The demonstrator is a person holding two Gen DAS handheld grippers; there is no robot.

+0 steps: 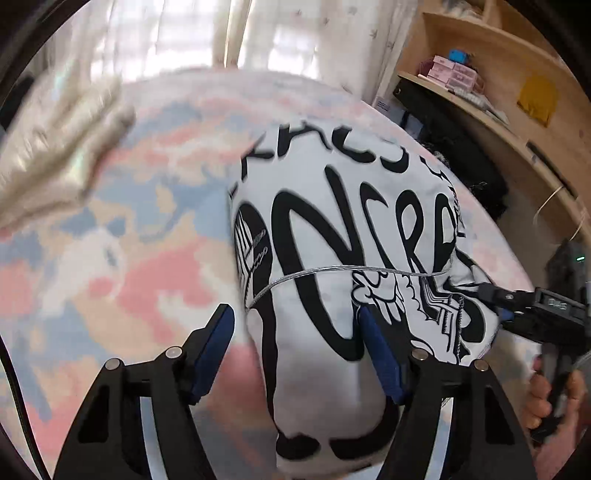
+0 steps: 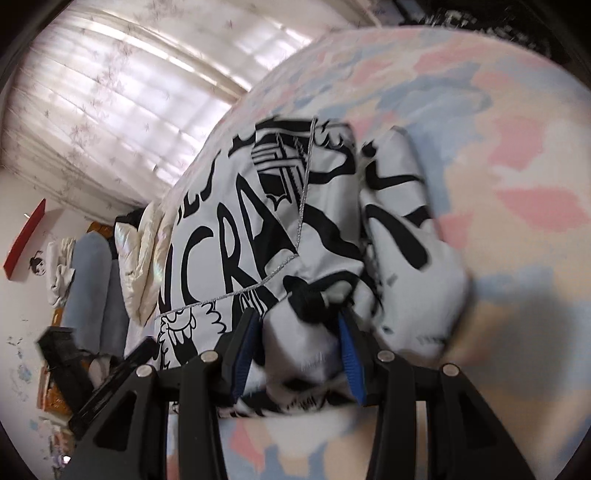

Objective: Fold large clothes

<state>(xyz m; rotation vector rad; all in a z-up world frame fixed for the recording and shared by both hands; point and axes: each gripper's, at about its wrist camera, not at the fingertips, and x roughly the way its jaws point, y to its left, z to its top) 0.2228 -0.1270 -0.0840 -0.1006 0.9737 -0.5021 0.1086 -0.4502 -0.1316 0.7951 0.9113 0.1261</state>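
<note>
A white garment with big black lettering (image 1: 351, 236) lies folded on a bed with a pastel pink, blue and cream cover (image 1: 122, 229). My left gripper (image 1: 297, 323) is open; its right finger rests on the garment's near end and its left finger is over the cover. In the right wrist view the garment (image 2: 258, 221) is bunched near me, and my right gripper (image 2: 297, 325) is shut on a fold of its edge. The right gripper also shows in the left wrist view (image 1: 495, 295) at the garment's right edge.
A cream quilted jacket (image 1: 55, 147) lies on the bed at the far left. Curtains (image 1: 207, 33) hang behind the bed. A wooden shelf unit (image 1: 498, 96) with small boxes stands to the right. A blue-grey pillow (image 2: 92, 288) lies at the bed's far end.
</note>
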